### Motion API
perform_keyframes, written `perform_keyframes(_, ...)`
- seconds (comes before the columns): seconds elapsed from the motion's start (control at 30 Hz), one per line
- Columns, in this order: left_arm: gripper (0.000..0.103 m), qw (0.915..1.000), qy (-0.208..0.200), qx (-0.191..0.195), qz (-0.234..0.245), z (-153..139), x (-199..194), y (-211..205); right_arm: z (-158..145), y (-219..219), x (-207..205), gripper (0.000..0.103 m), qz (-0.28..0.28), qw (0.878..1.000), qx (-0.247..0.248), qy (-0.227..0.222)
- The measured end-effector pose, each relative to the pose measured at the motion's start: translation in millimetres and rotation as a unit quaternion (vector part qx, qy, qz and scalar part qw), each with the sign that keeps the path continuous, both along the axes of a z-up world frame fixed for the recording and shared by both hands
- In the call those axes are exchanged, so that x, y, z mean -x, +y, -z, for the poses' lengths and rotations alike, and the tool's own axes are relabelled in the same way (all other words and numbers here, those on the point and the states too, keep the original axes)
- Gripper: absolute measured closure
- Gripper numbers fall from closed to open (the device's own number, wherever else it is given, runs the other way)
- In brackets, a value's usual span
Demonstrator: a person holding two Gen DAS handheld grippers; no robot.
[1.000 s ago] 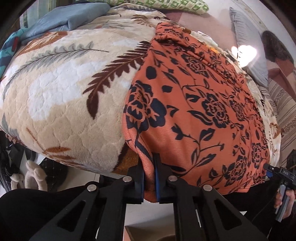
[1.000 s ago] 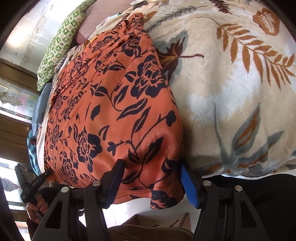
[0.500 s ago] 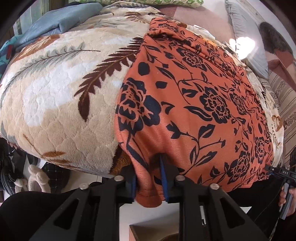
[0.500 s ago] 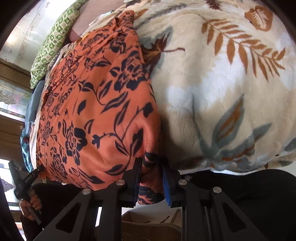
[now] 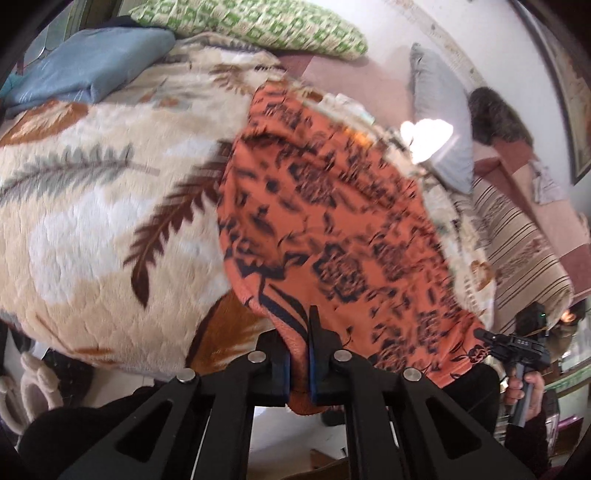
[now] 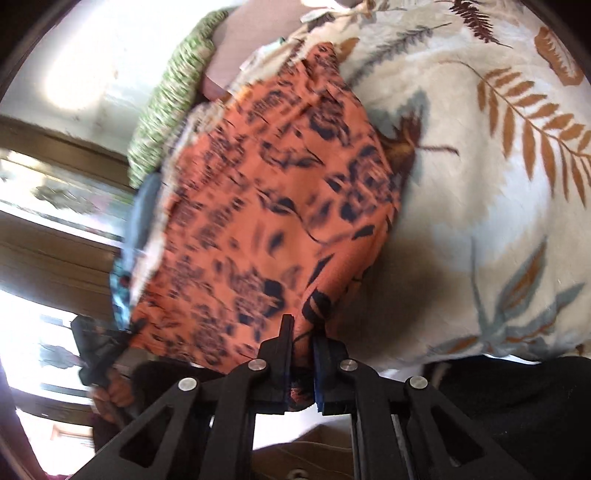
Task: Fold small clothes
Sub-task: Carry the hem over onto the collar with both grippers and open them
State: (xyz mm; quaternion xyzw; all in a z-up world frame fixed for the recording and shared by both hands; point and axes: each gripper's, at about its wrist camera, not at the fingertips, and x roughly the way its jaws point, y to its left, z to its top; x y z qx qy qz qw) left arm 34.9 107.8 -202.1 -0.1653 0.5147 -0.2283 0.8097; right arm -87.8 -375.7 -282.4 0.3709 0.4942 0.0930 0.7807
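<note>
An orange garment with a dark floral print [image 5: 332,221] lies spread on a cream leaf-patterned blanket [image 5: 92,221]. My left gripper [image 5: 300,354] is shut on its near left hem corner. My right gripper [image 6: 302,363] is shut on the near right hem corner of the garment [image 6: 277,206]. The near edge is raised off the blanket [image 6: 498,184] between the two grippers. Each gripper shows in the other's view: the right gripper [image 5: 517,350] at the far right, the left gripper [image 6: 99,343] at the far left. Both views are blurred.
A green patterned pillow [image 5: 258,26] and a folded blue cloth [image 5: 85,62] lie at the far side of the bed. A grey pillow [image 5: 439,110] and a striped cover [image 5: 524,251] are to the right. Slippers [image 5: 33,384] sit on the floor below left.
The right gripper closed on the hem corner. Both grippers have lifted the near edge of the garment up and toward the far side; the garment now looks shorter on the blanket.
</note>
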Motion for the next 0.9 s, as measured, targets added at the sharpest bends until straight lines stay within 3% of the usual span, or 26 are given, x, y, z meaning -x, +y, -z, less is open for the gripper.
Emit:
perform_keyframes(0.13, 0.096, 0.9996, -0.021, 0.020, 0.004, -29, -21, 3, -23, -17, -16, 0.094, 0.021, 0.997, -0.061, -0.047)
perform_keyframes(0.33, 0.096, 0.9987, -0.031, 0.039, -0.003, -53, -62, 3, -46, -38, -52, 0.094, 0.056, 0.991, -0.087, -0.085)
perform_keyframes(0.53, 0.096, 0.9973, -0.027, 0.064, -0.025, -64, -132, -2, -67, -67, -105, 0.094, 0.087, 0.985, -0.098, -0.111)
perform_keyframes(0.77, 0.096, 0.9969, 0.007, 0.063, -0.046, -42, -249, -24, -83, -107, -195, 0.094, 0.125, 0.981, -0.077, -0.127)
perform_keyframes(0.9, 0.096, 0.9976, 0.004, 0.055, -0.041, -25, -263, -37, -73, -98, -241, 0.091, 0.081, 0.989, -0.058, -0.107)
